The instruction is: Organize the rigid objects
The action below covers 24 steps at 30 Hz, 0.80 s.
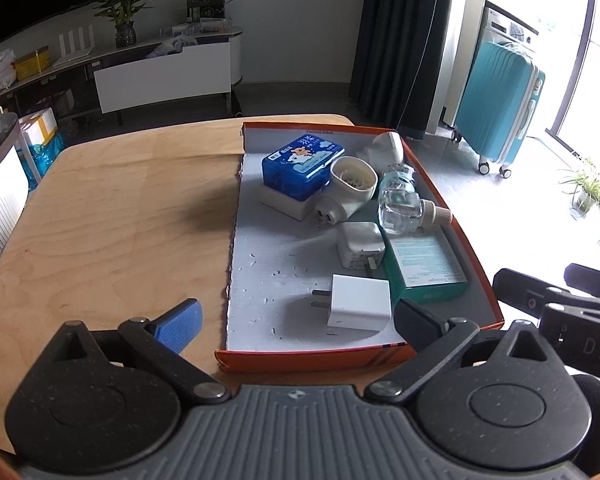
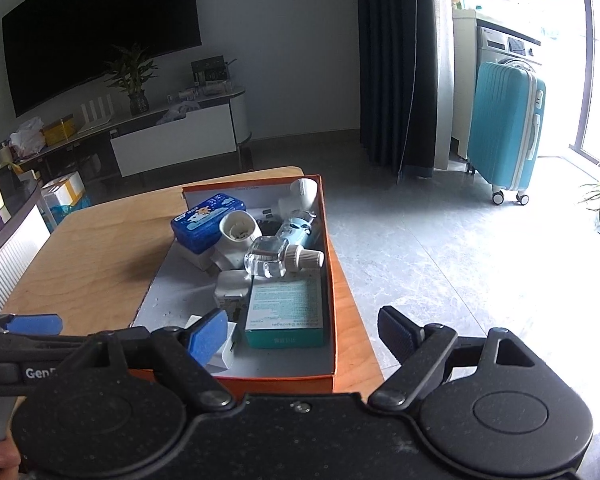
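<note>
An orange box (image 1: 456, 216) (image 2: 329, 256) sits on the wooden table (image 1: 120, 220) (image 2: 100, 248). Inside lie a blue tin (image 1: 302, 166) (image 2: 206, 222), a white plug-in vaporizer (image 1: 350, 184) (image 2: 238, 236), a clear bottle (image 1: 400, 204) (image 2: 274, 260), a teal carton (image 1: 424, 268) (image 2: 286, 316), a white charger (image 1: 360, 244) (image 2: 230, 286) and a white adapter cube (image 1: 360, 302) (image 2: 226, 350). My left gripper (image 1: 298, 322) is open and empty above the box's near edge. My right gripper (image 2: 304, 336) is open and empty above the box's near right corner.
A teal suitcase (image 1: 500, 104) (image 2: 506, 128) stands on the grey floor to the right. A TV stand (image 1: 160, 68) (image 2: 172, 136) with a plant is at the back. The table's right edge runs just beside the box. The right gripper's body (image 1: 560, 304) shows in the left wrist view.
</note>
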Motion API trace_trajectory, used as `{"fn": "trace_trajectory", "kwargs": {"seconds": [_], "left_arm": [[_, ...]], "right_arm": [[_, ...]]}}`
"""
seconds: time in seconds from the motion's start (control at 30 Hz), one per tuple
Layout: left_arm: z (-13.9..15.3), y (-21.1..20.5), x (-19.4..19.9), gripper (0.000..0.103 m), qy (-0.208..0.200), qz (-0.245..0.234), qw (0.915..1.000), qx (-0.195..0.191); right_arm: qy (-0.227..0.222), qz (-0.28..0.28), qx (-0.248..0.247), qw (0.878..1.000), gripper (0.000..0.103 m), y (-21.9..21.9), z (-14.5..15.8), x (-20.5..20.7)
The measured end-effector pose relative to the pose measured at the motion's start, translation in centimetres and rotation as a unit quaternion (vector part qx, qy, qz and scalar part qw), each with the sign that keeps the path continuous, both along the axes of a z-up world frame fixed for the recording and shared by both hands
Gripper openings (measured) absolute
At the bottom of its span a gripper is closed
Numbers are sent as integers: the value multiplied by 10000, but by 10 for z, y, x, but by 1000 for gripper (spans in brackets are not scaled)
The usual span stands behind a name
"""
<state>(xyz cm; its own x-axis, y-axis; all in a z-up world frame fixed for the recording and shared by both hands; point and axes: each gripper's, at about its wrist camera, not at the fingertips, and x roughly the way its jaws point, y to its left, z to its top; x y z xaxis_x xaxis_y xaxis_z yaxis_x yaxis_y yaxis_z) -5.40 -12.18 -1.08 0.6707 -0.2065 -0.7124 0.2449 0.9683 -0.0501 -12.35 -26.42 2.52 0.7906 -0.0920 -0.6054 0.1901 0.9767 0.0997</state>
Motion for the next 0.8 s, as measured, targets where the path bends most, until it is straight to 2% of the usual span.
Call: {"fn": "trace_trajectory", "kwargs": {"seconds": [0.8], "left_arm": [[-2, 4, 2, 103, 50, 86, 10000, -8]], "right_arm": [[62, 21, -39, 10000, 98, 4, -2, 3]]}}
